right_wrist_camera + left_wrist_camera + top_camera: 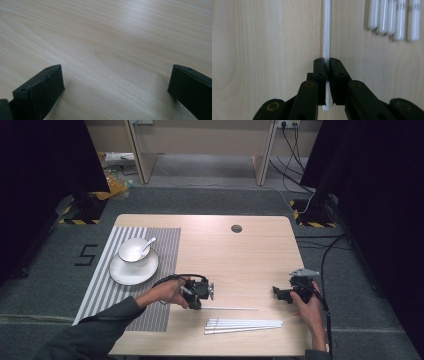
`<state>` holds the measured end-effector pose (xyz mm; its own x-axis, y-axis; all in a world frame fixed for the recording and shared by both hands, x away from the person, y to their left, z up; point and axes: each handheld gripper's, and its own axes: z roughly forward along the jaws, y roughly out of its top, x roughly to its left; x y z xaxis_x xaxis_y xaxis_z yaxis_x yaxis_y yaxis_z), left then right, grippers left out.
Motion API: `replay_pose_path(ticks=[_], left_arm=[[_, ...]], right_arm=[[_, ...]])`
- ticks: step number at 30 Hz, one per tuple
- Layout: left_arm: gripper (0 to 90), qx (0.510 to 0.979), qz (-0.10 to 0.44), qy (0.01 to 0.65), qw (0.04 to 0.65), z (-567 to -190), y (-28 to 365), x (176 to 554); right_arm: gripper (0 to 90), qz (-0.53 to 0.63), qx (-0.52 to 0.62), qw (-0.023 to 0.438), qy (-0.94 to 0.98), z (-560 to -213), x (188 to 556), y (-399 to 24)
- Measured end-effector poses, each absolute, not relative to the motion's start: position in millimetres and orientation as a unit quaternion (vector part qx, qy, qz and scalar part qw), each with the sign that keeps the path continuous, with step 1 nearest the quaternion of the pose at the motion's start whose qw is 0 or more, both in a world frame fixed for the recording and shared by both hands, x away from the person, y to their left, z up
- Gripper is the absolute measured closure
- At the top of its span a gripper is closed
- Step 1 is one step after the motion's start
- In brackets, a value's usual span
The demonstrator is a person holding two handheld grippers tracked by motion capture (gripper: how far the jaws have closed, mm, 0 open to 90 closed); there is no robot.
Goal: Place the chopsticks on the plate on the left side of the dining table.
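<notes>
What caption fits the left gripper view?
Left gripper shut on one white straw, five more lying alongside on the wooden table.

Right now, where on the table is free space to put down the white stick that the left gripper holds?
Bare wood lies between the striped mat and the table's right edge, beyond both grippers, broken only by the small dark hole. It is crowded near the front, where the bundle of white sticks lies; the cup and saucer occupy the mat.

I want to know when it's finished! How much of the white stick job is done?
Nothing clearly looks finished yet. In hand: the left gripper is shut on one white stick, apart from the bundle. Left: a bundle of white sticks lies on the table. The right gripper waits open.
</notes>
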<state>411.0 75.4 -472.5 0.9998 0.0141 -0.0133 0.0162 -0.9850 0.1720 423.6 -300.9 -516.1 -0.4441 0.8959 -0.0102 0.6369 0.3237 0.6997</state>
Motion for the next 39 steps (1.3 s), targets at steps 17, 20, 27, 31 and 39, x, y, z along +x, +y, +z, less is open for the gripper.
replay_pose_path(ticks=[17, 20, 27, 31, 39], left_arm=[[82.8, 0.997, 0.023, 0.024, 0.064, -474, 107, 421], [81.8, 0.998, 0.025, 0.018, 0.058, -474, 105, 421], [76.1, 0.998, 0.035, 0.02, 0.052, -472, 102, 422], [71.1, 0.997, 0.032, 0.026, 0.064, -464, 97, 420], [68.1, 0.996, 0.039, 0.012, 0.079, -457, 71, 417]], right_arm=[[0.2, 0.319, 0.486, 0.203, 0.788, -516, 424, -301], [0.2, 0.319, 0.486, 0.203, 0.788, -516, 424, -301], [0.2, 0.319, 0.486, 0.203, 0.788, -516, 424, -301], [0.2, 0.319, 0.486, 0.203, 0.788, -516, 424, -301], [0.2, 0.319, 0.486, 0.203, 0.788, -516, 424, -301]])
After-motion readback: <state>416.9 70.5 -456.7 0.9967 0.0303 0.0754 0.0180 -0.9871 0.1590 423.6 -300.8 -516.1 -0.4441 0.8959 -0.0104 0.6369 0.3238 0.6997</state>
